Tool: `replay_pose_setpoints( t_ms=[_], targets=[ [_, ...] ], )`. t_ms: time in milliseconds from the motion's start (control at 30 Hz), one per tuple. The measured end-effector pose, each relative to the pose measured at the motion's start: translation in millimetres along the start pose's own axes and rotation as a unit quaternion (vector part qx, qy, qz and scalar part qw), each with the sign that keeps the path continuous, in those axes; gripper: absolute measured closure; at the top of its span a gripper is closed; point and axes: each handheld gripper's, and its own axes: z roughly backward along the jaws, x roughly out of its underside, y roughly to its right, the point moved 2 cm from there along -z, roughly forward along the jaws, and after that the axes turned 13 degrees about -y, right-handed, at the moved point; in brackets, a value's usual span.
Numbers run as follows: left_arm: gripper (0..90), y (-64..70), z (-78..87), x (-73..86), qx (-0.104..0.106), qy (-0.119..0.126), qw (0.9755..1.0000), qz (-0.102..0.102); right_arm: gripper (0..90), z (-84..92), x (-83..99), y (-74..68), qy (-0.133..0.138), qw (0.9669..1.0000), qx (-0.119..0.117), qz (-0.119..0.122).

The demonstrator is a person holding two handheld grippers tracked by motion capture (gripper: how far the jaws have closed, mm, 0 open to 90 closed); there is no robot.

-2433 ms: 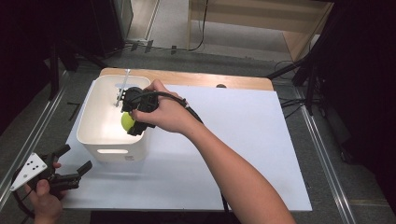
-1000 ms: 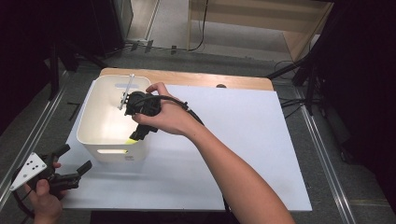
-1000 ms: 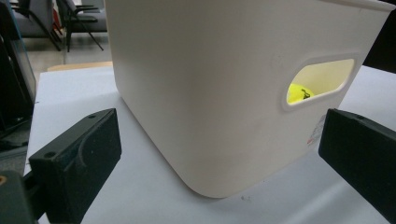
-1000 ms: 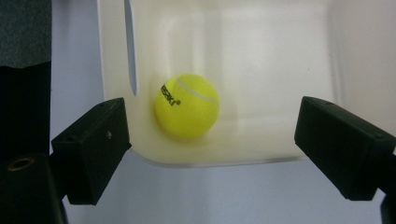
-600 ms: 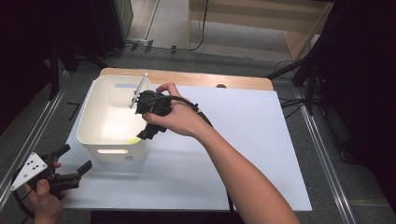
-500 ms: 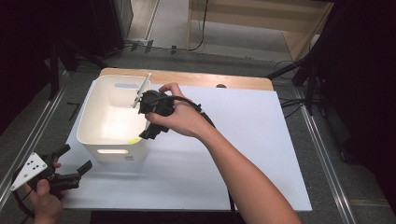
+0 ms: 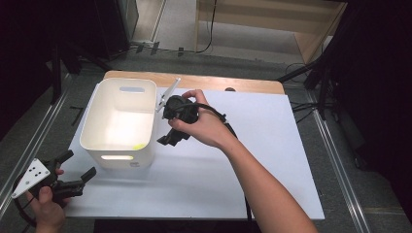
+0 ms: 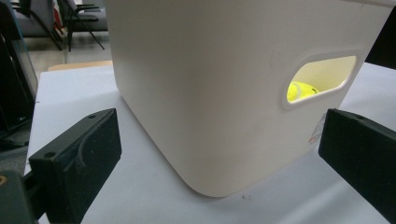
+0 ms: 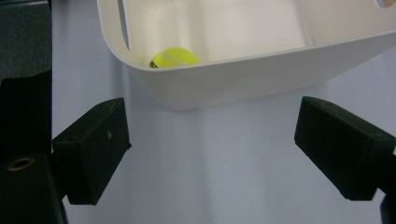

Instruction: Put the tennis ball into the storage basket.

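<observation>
High view puts your right claw [image 7: 167,139] at centre frame, jaws spread and empty beside the white bin [image 7: 119,121] holding the yellow tennis ball [image 9: 175,58], while your left claw [image 7: 75,170], also spread, sits lower left over the tabletop [image 7: 272,145].

Black two-jaw left tool [image 7: 73,167] carries a grey dotted plate; right tool [image 7: 171,138] trails black cable.

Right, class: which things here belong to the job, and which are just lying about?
Job:
- tennis ball
- white bin, holding it
- right gripper, open

Lying about:
- left gripper, idle, open
- floor cables
- wooden shelf
</observation>
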Motion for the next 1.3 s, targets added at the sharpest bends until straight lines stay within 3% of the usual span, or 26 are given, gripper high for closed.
replay_pose_setpoints(
  t_ms=[567, 967, 1300],
  targets=[
    [0.0, 0.9, -0.5, 0.0, -0.002, -0.002, 1.0, -0.001, 9.4, -0.1, 60.5, -2.2, 0.061, 0.9971, 0.009, -0.044],
    [0.0, 0.9, -0.7, 0.0, -0.003, -0.003, 1.0, -0.002, 9.4, 0.1, 116.4, -0.1, 0.124, 0.988, 0.02, -0.09],
    [0.0, 1.0, -0.9, 0.0, -0.005, -0.004, 1.0, -0.003, 9.4, 0.7, 159.7, -1.2, 0.173, 0.9759, 0.042, -0.126]
  ],
)
